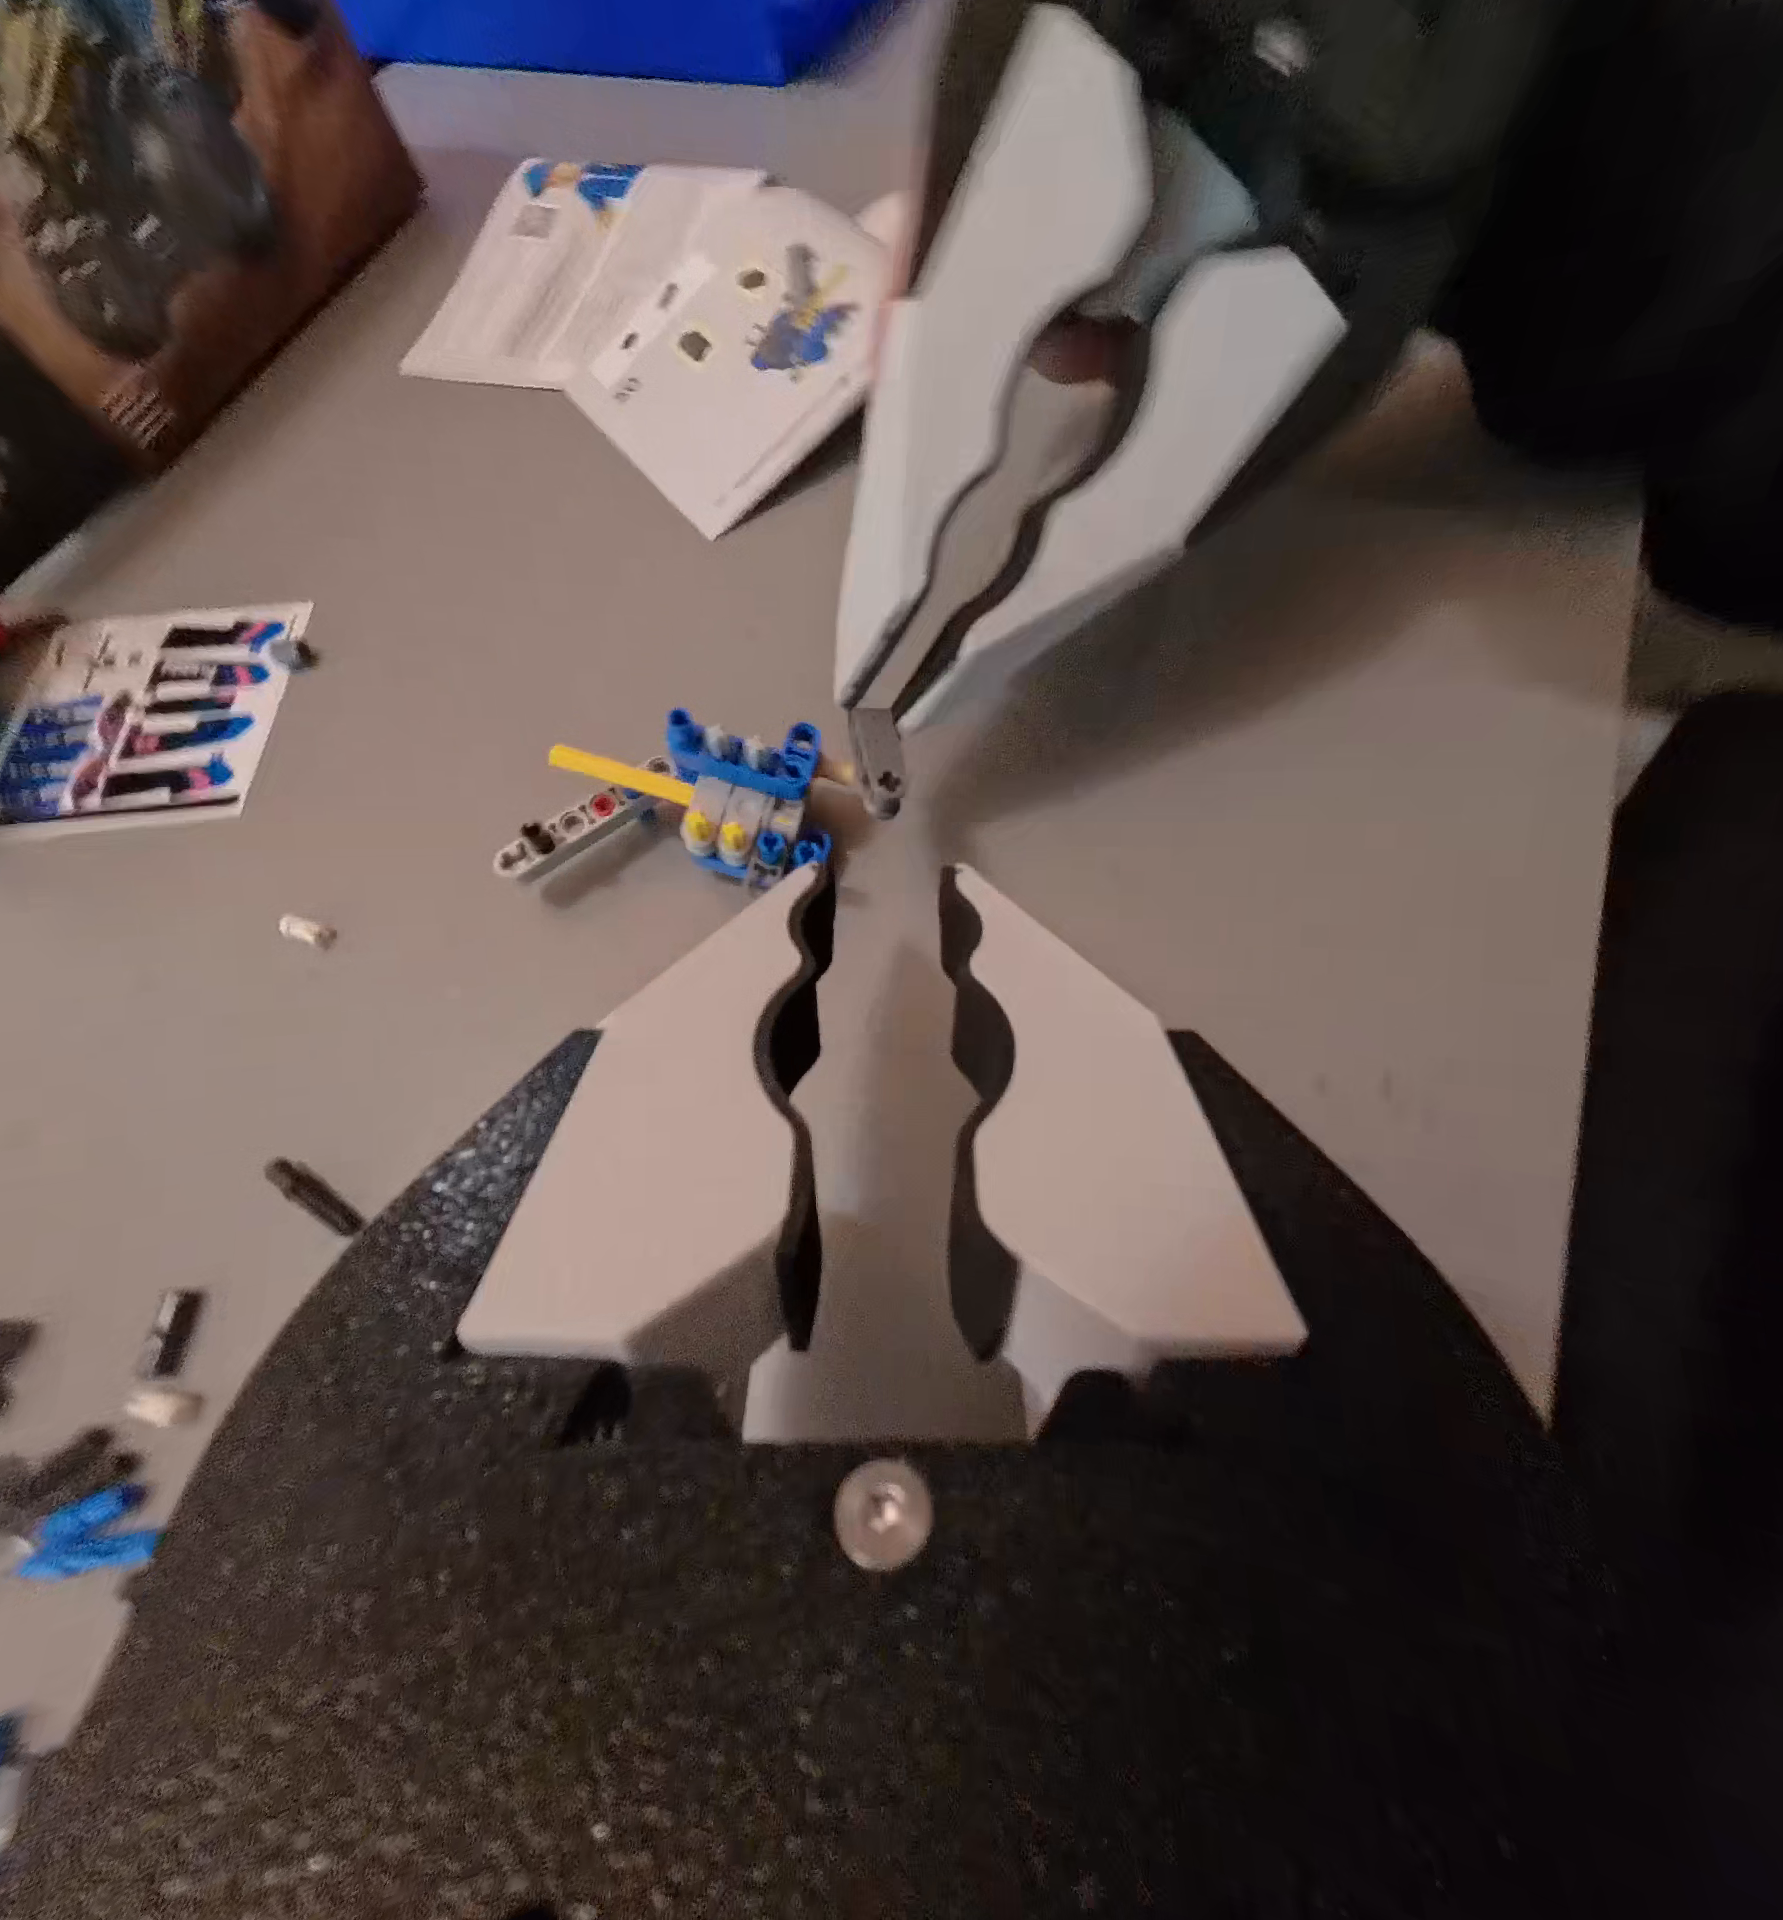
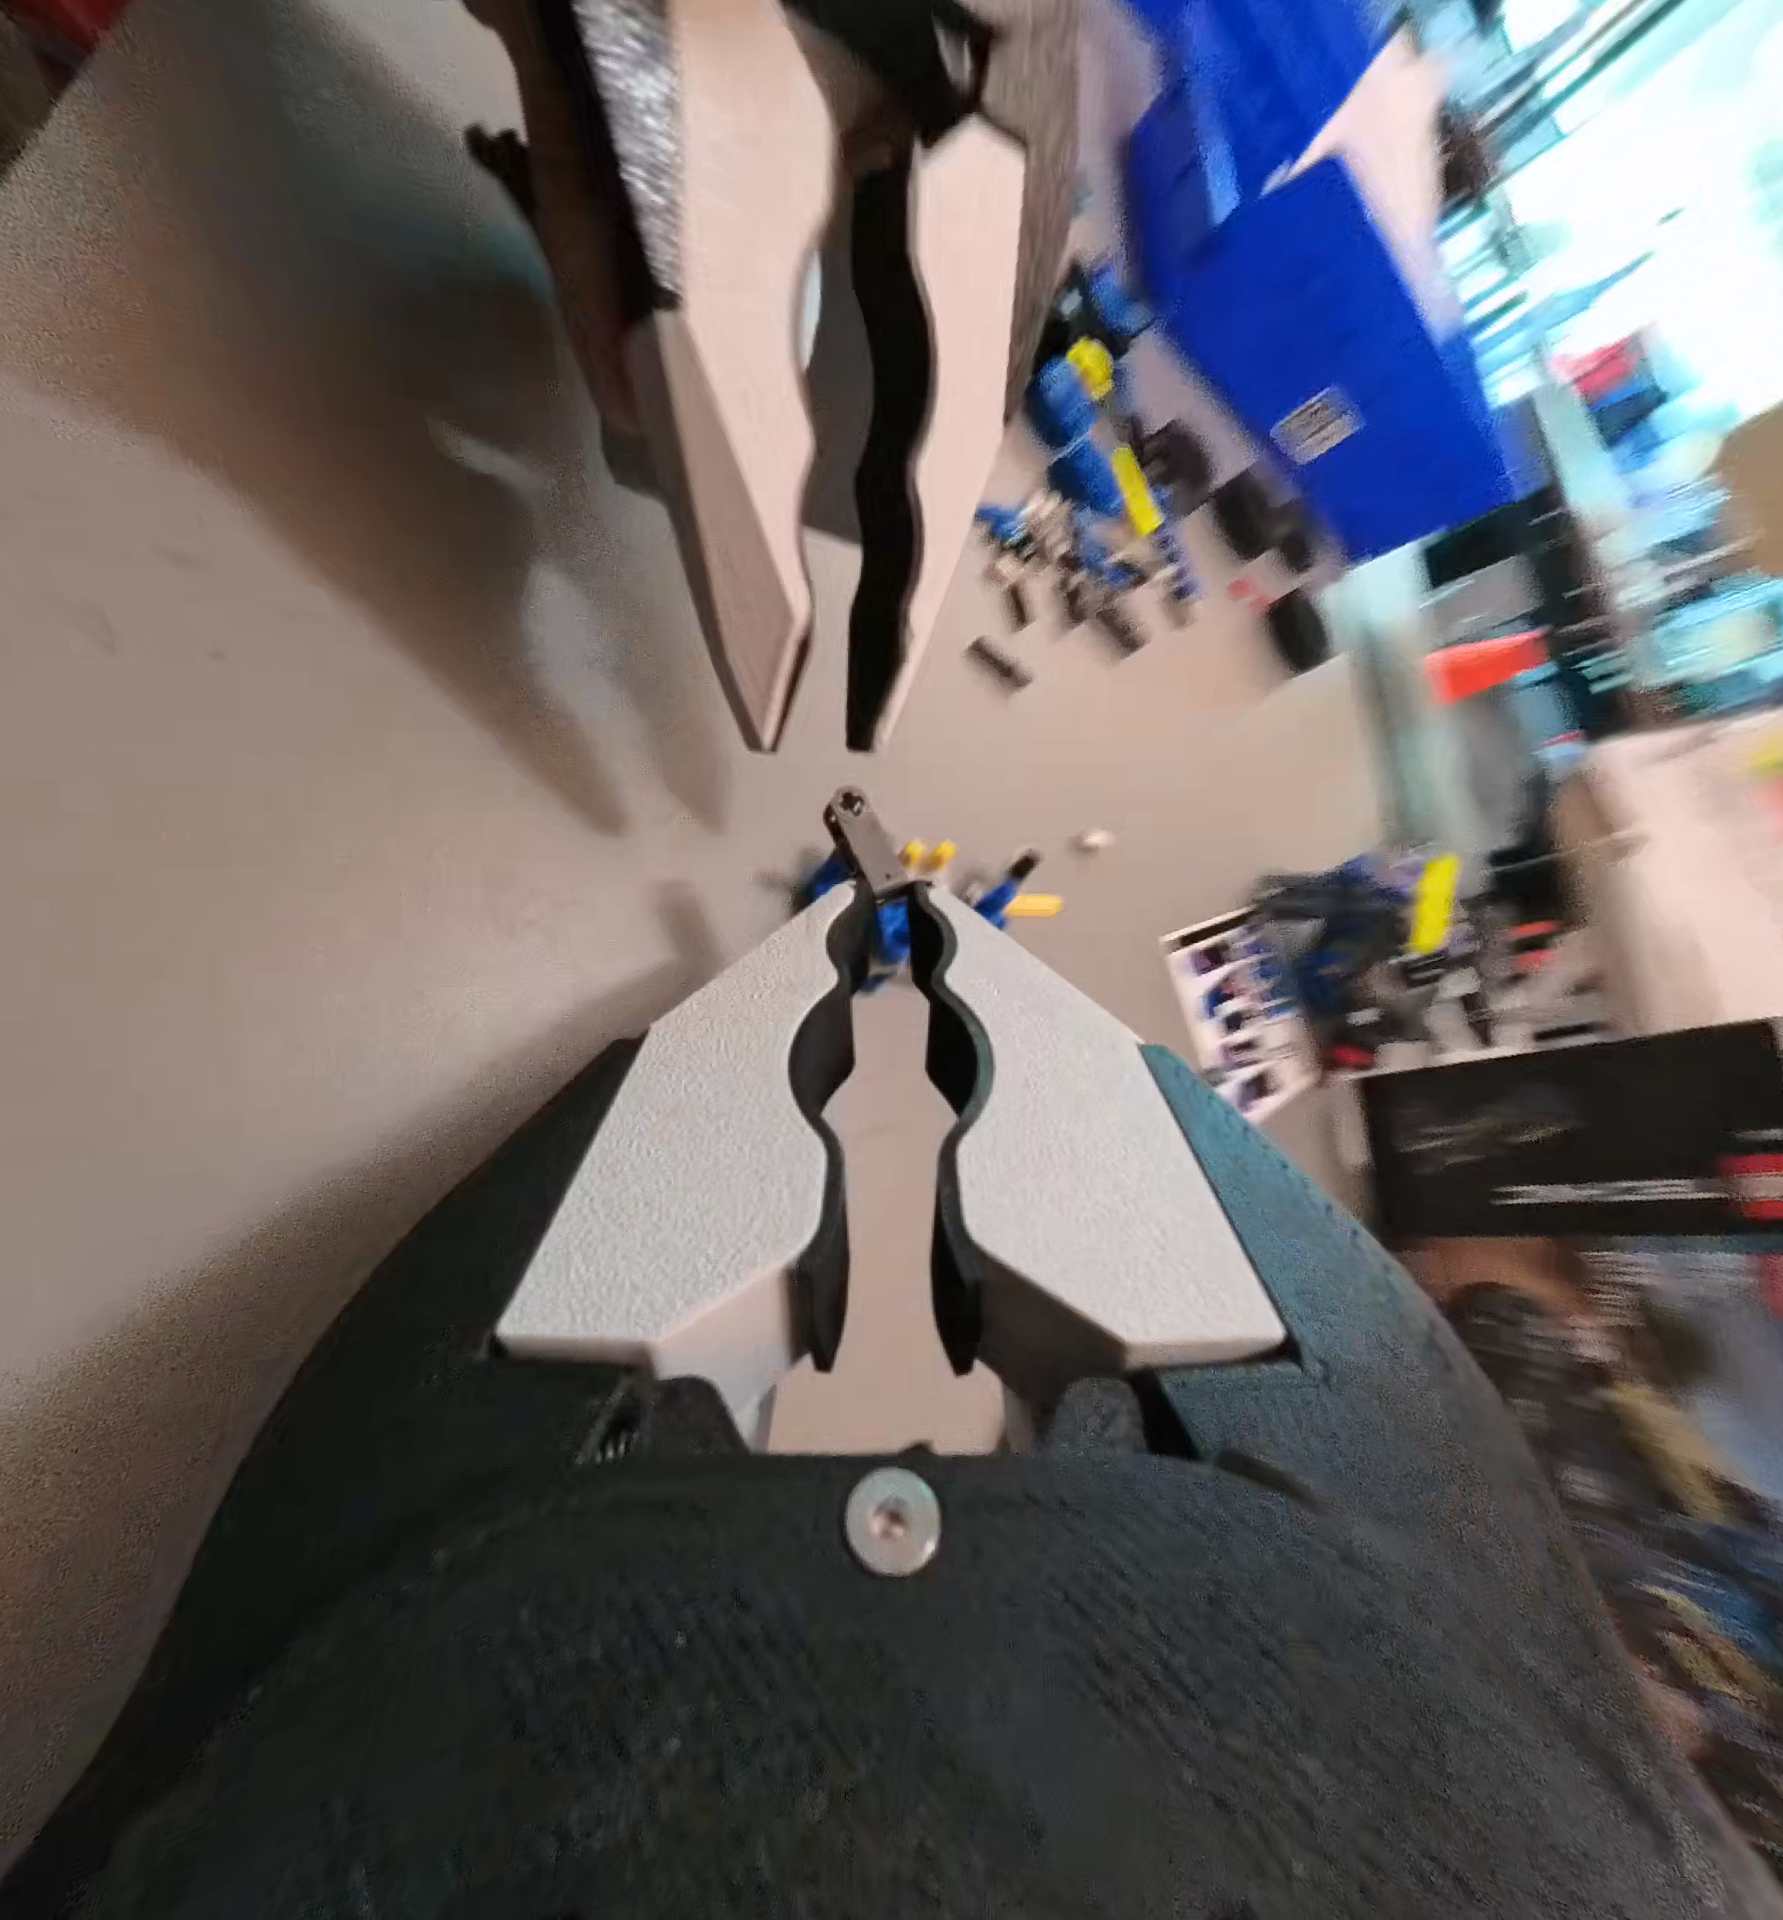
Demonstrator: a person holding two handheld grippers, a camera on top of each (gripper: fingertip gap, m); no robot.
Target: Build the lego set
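A small blue, grey and yellow lego assembly (image 1: 736,795) with a yellow axle and a grey beam lies on the grey table (image 1: 1230,883). My left gripper (image 1: 885,881) is open and empty, its tips just right of the assembly. My right gripper (image 1: 869,701) comes down from above and is shut on a small dark grey lego piece (image 1: 879,764), held just right of the assembly. In the right wrist view my right gripper (image 2: 882,902) pinches that grey piece (image 2: 866,842); the assembly (image 2: 892,925) sits mostly hidden behind the tips. The left gripper (image 2: 830,743) points in from above.
An open instruction booklet (image 1: 658,322) and a sticker sheet (image 1: 139,717) lie on the table. Loose black, blue and grey pieces (image 1: 66,1455) sit at the left edge. A brown box (image 1: 139,208) and a blue bin (image 1: 606,36) stand at the back. Less than 4 cm separates the two grippers' tips.
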